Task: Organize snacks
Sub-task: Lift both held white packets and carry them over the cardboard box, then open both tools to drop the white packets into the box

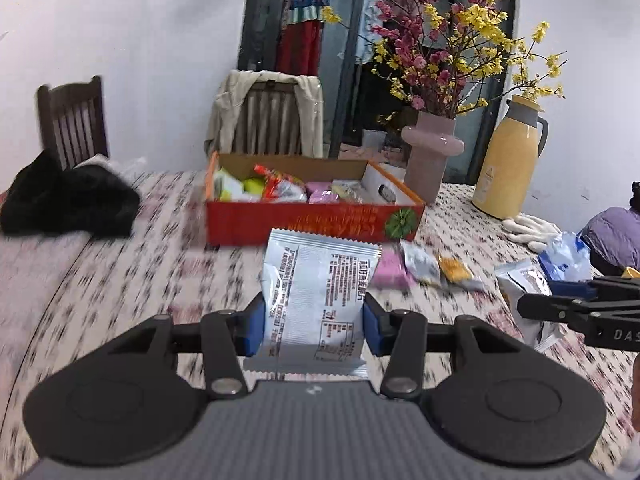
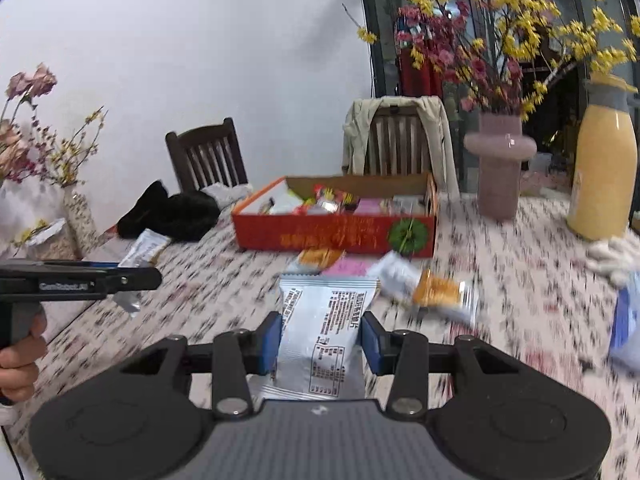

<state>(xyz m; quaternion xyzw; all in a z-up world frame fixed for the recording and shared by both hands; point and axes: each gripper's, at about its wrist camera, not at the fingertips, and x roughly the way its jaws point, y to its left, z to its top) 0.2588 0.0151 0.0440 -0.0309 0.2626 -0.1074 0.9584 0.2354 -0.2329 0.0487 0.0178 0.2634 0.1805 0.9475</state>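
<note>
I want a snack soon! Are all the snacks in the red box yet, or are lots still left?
Not yet. Several packets already sit in the red box. The left gripper holds a silver packet, and the right gripper holds another silver packet. Left on the table: a pink packet, an orange packet and a few more nearby.

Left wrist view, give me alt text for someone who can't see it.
The left hand-held gripper clamps a silver snack packet above a floral tablecloth. Beyond it sits an open red box of snacks, with loose packets to the right.
</note>
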